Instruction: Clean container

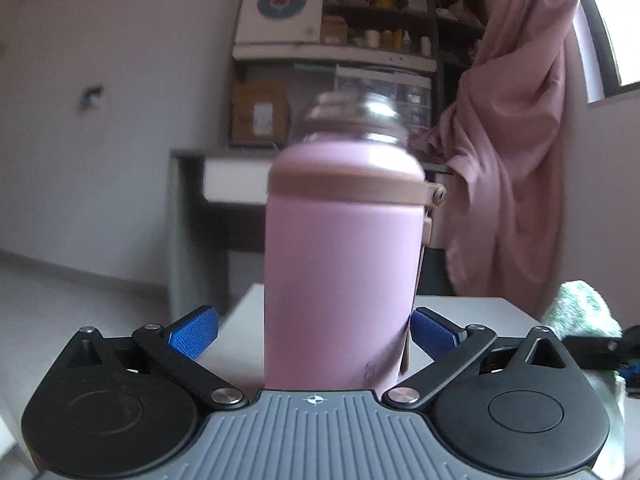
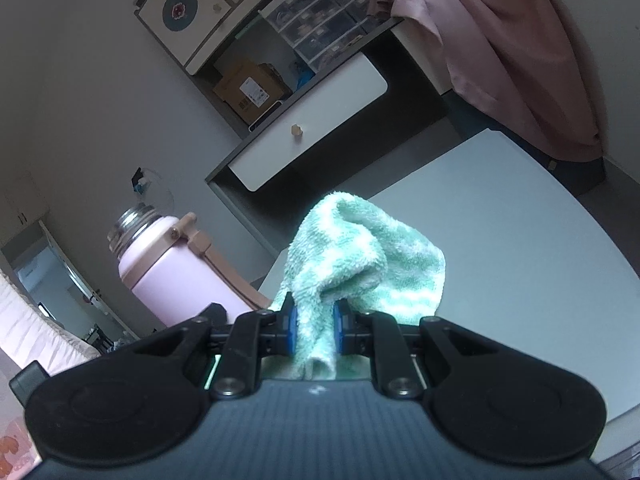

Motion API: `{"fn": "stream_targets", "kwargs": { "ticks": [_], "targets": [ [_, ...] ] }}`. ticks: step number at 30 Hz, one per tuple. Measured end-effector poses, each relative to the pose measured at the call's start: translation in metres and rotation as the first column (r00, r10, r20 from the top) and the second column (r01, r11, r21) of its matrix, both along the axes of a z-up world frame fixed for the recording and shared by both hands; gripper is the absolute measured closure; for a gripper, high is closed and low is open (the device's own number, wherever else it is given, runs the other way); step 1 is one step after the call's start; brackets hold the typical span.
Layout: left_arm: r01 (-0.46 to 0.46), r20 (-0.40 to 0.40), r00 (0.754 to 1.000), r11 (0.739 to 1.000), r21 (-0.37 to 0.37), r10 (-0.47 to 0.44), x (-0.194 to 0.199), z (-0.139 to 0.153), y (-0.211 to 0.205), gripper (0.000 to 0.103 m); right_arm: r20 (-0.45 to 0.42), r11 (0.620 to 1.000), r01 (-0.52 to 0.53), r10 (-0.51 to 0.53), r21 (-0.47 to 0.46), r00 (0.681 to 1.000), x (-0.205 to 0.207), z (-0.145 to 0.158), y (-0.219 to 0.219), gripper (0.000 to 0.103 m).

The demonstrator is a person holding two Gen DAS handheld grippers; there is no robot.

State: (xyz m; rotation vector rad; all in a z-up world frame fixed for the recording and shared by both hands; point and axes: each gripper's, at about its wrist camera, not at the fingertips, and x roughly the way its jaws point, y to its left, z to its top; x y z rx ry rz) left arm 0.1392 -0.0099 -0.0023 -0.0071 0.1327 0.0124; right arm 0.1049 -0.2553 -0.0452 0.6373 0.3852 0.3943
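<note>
A pink bottle (image 1: 340,260) with an uncapped steel neck and a beige strap band stands upright on the white table (image 1: 472,312). My left gripper (image 1: 314,332) is open around its lower body. The right blue pad (image 1: 434,330) is at the bottle's side, while the left pad (image 1: 194,332) is clearly apart from it. My right gripper (image 2: 314,328) is shut on a green-and-white terry cloth (image 2: 360,252), which bunches up above the fingers. In the right wrist view the bottle (image 2: 180,276) is to the left of the cloth, not touching it. The cloth (image 1: 580,308) also shows at the left wrist view's right edge.
Behind the table stands a dark desk with a white drawer (image 2: 308,136). Above it are shelves (image 1: 376,20) with a cardboard box and small items. A large pink fabric (image 1: 520,140) hangs at the right. The white tabletop (image 2: 500,240) extends to the right of the cloth.
</note>
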Motion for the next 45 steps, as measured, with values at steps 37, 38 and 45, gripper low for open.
{"fn": "stream_targets", "kwargs": {
  "ticks": [37, 38, 45],
  "targets": [
    [-0.117, 0.113, 0.988, 0.991, 0.069, 0.108, -0.003, 0.029, -0.045, 0.016, 0.025, 0.999, -0.016, 0.015, 0.038, 1.000, -0.008, -0.003, -0.021, 0.086],
    [-0.088, 0.109, 0.991, 0.994, 0.066, 0.081, -0.001, 0.029, -0.042, 0.016, 0.026, 0.999, -0.017, 0.016, 0.037, 1.000, -0.008, -0.002, -0.021, 0.086],
    [0.153, 0.094, 0.983, 0.986, 0.062, -0.158, 0.017, 0.027, -0.004, 0.016, 0.032, 0.999, -0.029, 0.028, 0.022, 0.999, -0.006, 0.002, -0.017, 0.086]
  ]
}}
